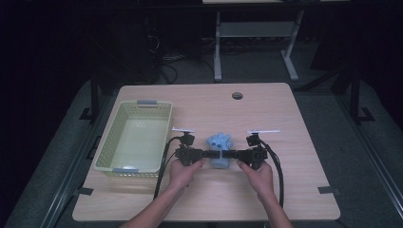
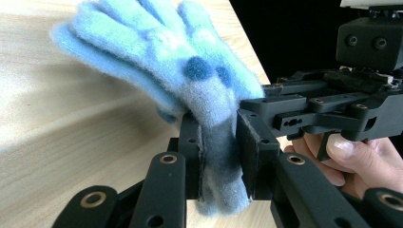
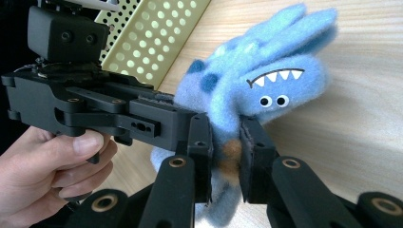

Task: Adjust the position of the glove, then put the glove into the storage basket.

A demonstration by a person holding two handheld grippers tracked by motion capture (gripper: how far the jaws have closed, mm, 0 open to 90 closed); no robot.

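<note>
A fluffy light-blue glove [image 1: 219, 141] with darker blue spots lies at the middle of the wooden table [image 1: 285, 118], fingers pointing away from me. In the right gripper view the glove [image 3: 266, 76] shows a cartoon face with teeth and two eyes. My left gripper [image 1: 215, 154] comes in from the left and is shut on the glove's cuff [image 2: 219, 156]. My right gripper [image 1: 226, 154] comes in from the right and is shut on the same cuff [image 3: 227, 156]. The two sets of jaws meet tip to tip at the cuff, each held by a hand.
A pale yellow perforated basket [image 1: 107, 154] stands on the left part of the table, with nothing in it, its wall [image 3: 152, 42] close behind the left gripper. A round cable hole [image 1: 237, 95] lies near the far edge. Cables trail from both grippers toward me.
</note>
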